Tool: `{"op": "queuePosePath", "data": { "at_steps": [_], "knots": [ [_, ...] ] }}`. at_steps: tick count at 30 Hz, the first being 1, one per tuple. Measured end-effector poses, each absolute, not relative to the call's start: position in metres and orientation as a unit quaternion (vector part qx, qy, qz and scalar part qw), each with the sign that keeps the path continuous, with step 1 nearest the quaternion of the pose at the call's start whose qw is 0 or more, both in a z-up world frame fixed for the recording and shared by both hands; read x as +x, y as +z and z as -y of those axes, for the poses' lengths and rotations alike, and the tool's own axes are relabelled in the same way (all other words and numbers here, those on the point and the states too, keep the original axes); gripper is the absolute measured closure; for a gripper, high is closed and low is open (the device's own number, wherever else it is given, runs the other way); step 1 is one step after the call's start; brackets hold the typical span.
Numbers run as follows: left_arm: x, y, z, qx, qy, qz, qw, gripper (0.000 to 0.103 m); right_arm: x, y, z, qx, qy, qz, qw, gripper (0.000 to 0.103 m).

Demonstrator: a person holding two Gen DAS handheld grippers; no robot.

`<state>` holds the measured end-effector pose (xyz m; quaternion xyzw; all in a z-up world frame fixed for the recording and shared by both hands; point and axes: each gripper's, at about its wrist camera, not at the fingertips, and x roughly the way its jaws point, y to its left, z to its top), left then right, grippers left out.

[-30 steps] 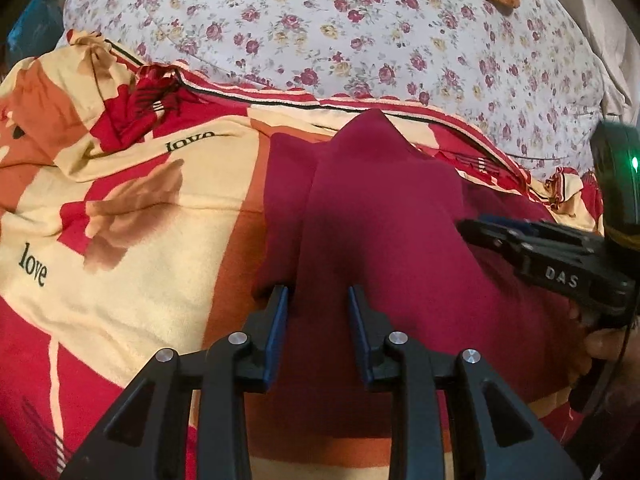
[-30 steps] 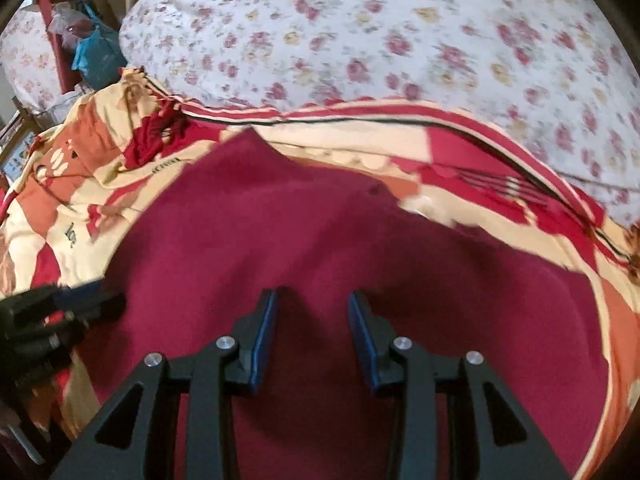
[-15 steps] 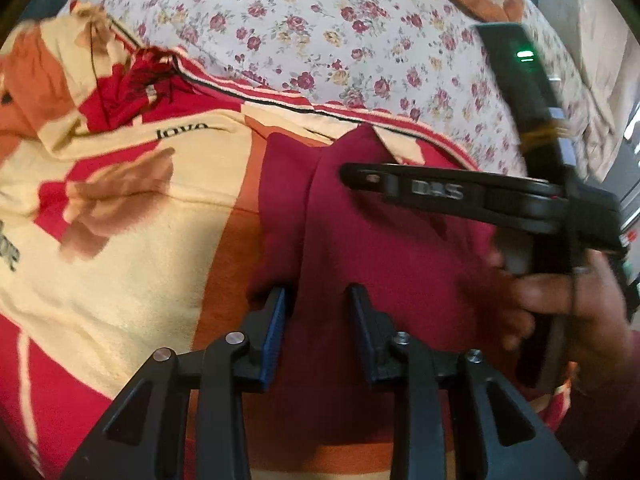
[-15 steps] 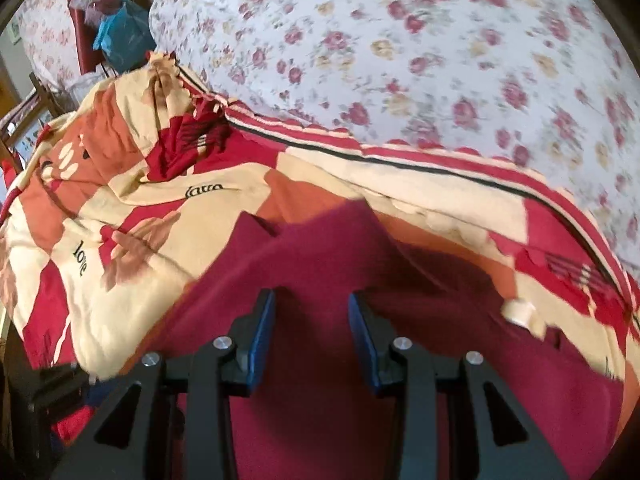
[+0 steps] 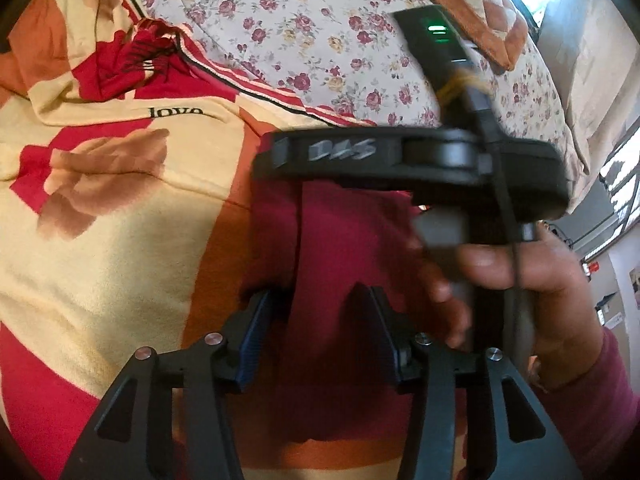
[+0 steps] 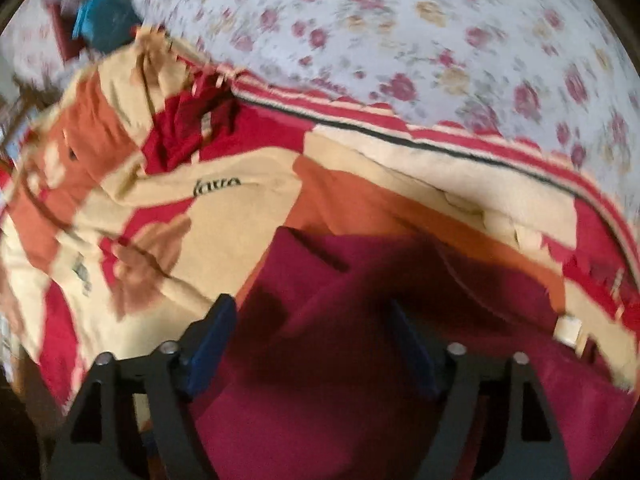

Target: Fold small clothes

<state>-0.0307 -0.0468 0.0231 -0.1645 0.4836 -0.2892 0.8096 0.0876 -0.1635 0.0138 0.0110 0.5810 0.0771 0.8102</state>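
A dark maroon garment lies folded on a patterned blanket; it also shows in the right wrist view, with a folded edge at its upper left. My left gripper is open, its fingers straddling the garment's near left edge. My right gripper is open wider over the garment. In the left wrist view the right gripper's body crosses above the cloth, held by a hand. I cannot tell whether either gripper touches the cloth.
A cream, orange and red blanket with "love" lettering covers the bed. A floral pillow lies behind it, also in the right wrist view. A white tag shows at the garment's right.
The right gripper swept leftward over the garment and its jaws spread wider. The garment now looks narrower, folded over. The left gripper's jaws opened a little wider.
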Motion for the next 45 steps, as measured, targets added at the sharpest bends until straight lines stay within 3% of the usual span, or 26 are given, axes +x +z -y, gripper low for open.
{"op": "queuePosePath", "data": {
  "at_steps": [3,4,5,9,12,18,21,23,25,31,33,35,37,39,41,45],
  "knots": [
    [-0.034,0.027,0.044,-0.158,-0.285,-0.471,0.82,0.073,0.09,0.006,0.154,-0.029,0.055,-0.579,0.813,0.011],
    [-0.035,0.03,0.043,-0.154,-0.285,-0.463,0.825,0.069,0.089,0.006,0.154,-0.037,0.052,-0.573,0.817,0.016],
    [-0.037,0.032,0.042,-0.152,-0.284,-0.456,0.829,0.065,0.087,0.008,0.157,-0.039,0.048,-0.566,0.822,0.022],
    [-0.034,0.031,0.039,-0.158,-0.274,-0.448,0.836,0.059,0.073,0.027,0.182,0.017,0.093,-0.553,0.828,0.071],
    [-0.031,0.026,0.046,-0.151,-0.277,-0.456,0.832,0.059,0.066,0.038,0.197,0.049,0.103,-0.542,0.833,0.079],
    [-0.021,0.023,0.067,-0.137,-0.287,-0.454,0.833,0.059,0.06,0.042,0.207,0.069,0.117,-0.542,0.829,0.081],
    [-0.02,0.024,0.064,-0.165,-0.302,-0.444,0.827,0.075,0.06,0.046,0.213,0.093,0.117,-0.547,0.824,0.08],
    [-0.023,0.027,0.061,-0.17,-0.31,-0.436,0.828,0.081,0.062,0.051,0.218,0.115,0.112,-0.553,0.817,0.062],
    [-0.025,0.032,0.061,-0.169,-0.314,-0.425,0.832,0.082,0.066,0.054,0.219,0.127,0.105,-0.562,0.81,0.029],
    [-0.03,0.037,0.068,-0.15,-0.323,-0.416,0.837,0.082,0.086,0.041,0.196,0.101,0.105,-0.598,0.788,0.021],
    [-0.031,0.037,0.07,-0.146,-0.327,-0.416,0.836,0.082,0.091,0.028,0.187,0.086,0.102,-0.614,0.778,0.021],
    [-0.032,0.037,0.071,-0.137,-0.322,-0.421,0.837,0.082,0.088,0.02,0.185,0.071,0.087,-0.613,0.782,0.029],
    [-0.033,0.034,0.07,-0.135,-0.315,-0.431,0.835,0.082,0.08,0.025,0.19,0.061,0.088,-0.589,0.801,0.058],
    [-0.035,0.029,0.066,-0.141,-0.308,-0.45,0.826,0.078,0.074,0.033,0.2,0.085,0.105,-0.576,0.806,0.072],
    [-0.037,0.026,0.066,-0.133,-0.294,-0.455,0.83,0.07,0.066,0.042,0.211,0.102,0.112,-0.561,0.814,0.074],
    [-0.041,0.024,0.075,-0.112,-0.292,-0.452,0.836,0.069,0.059,0.051,0.222,0.116,0.12,-0.545,0.822,0.075]
  ]
}}
